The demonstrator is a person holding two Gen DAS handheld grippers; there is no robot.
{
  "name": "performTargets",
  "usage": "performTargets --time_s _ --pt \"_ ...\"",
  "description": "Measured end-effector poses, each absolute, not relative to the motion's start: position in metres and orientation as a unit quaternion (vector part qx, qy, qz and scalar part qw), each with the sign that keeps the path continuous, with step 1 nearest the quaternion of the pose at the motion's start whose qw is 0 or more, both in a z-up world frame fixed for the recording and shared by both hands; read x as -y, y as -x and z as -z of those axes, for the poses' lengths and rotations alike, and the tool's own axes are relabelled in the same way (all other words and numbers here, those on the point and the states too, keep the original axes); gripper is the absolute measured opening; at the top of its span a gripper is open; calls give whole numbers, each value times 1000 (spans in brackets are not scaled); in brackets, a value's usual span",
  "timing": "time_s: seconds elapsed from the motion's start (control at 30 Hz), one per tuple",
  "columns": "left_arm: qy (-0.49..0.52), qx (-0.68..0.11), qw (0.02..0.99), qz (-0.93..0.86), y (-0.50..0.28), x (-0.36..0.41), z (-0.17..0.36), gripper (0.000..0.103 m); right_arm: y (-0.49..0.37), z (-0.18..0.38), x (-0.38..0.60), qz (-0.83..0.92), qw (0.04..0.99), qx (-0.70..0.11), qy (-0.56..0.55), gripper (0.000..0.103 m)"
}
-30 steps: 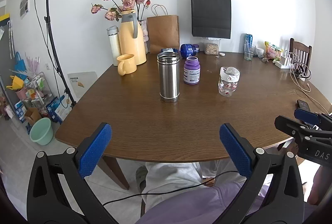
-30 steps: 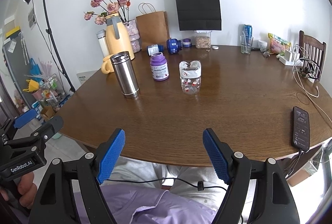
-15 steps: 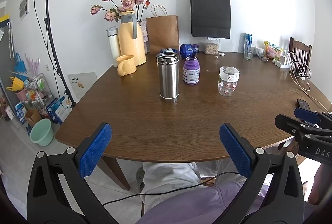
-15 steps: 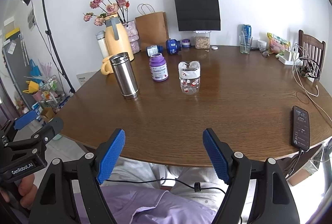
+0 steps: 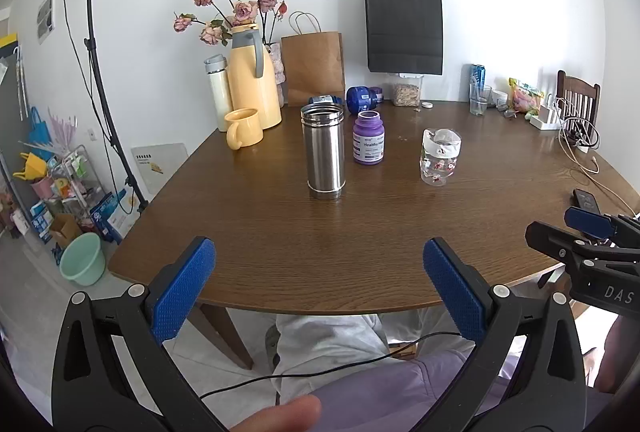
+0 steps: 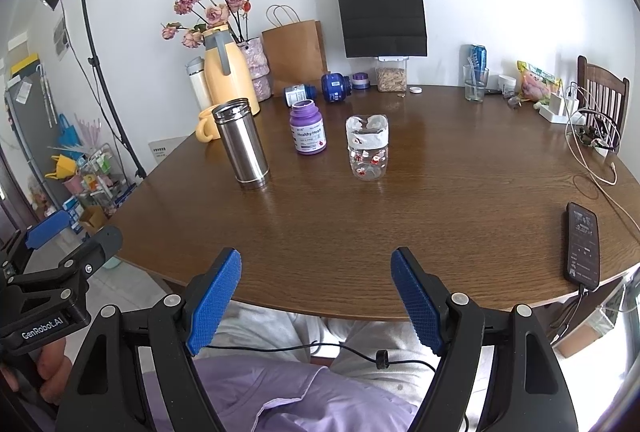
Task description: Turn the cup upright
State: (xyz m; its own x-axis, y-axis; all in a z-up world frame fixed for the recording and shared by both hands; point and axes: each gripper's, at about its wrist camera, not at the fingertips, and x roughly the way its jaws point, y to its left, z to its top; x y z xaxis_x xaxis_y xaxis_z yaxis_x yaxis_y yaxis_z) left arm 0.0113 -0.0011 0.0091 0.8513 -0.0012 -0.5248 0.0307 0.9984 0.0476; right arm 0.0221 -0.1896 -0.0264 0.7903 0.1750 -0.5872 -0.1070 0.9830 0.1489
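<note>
A steel cup (image 5: 323,150) stands on the brown table (image 5: 280,244), open mouth up; it also shows in the right wrist view (image 6: 240,143). A clear glass cup with red prints (image 5: 439,157) stands to its right, also seen in the right wrist view (image 6: 368,146). My left gripper (image 5: 318,292) is open and empty, held at the table's near edge. My right gripper (image 6: 316,302) is open and empty, also at the near edge. Each gripper shows at the side of the other's view.
A purple bottle (image 5: 368,138) stands between the two cups. A yellow mug (image 5: 242,128), a yellow jug (image 5: 252,80), paper bags and jars are at the back. A phone (image 6: 582,244) and cables lie at the right edge.
Almost nothing has changed. Both grippers stay open at the near edge, with only a slight drift of the views.
</note>
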Motion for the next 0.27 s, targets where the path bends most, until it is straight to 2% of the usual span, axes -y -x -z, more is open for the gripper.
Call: performTargets --time_s 0.27 --pt "-29 -274 961 8 -16 -3 -8 103 -22 28 188 -75 944 -316 -53 81"
